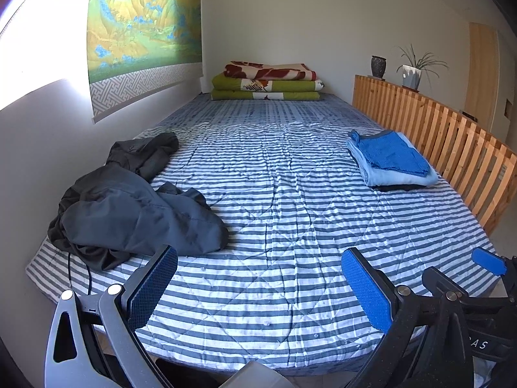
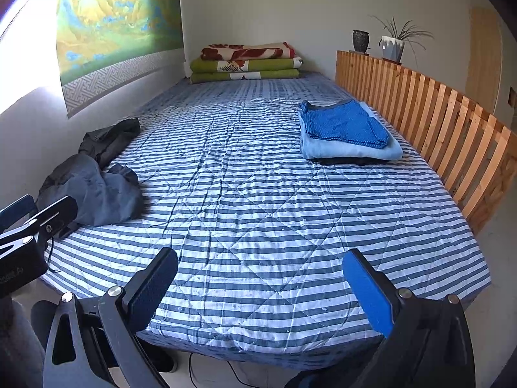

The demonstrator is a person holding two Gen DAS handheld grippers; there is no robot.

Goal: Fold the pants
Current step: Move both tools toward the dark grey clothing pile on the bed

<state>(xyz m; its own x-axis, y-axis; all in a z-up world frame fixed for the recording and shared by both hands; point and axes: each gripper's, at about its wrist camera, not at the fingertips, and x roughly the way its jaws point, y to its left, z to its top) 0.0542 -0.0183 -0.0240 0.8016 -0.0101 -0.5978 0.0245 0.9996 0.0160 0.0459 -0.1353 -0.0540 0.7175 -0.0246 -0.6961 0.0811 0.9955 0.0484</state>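
Evidently nothing had begun: the dark pants [image 1: 129,207] lay crumpled at the left edge of the striped bed [image 1: 290,220], beside the wall, while the left gripper [image 1: 258,287] and right gripper [image 2: 258,287] hovered over the near edge, jaws spread wide and empty. I judged the next move to be reaching left to pull the pants flat mid-bed. Only partial lettering showed on the gripper bodies, too cut off to read.

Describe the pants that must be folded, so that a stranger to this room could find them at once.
Start from the striped bed and go to its side along the wall under the landscape hanging. There lies a crumpled dark grey heap, the pants. Unlike the blue stack by the wooden rail, it is unfolded and loose.
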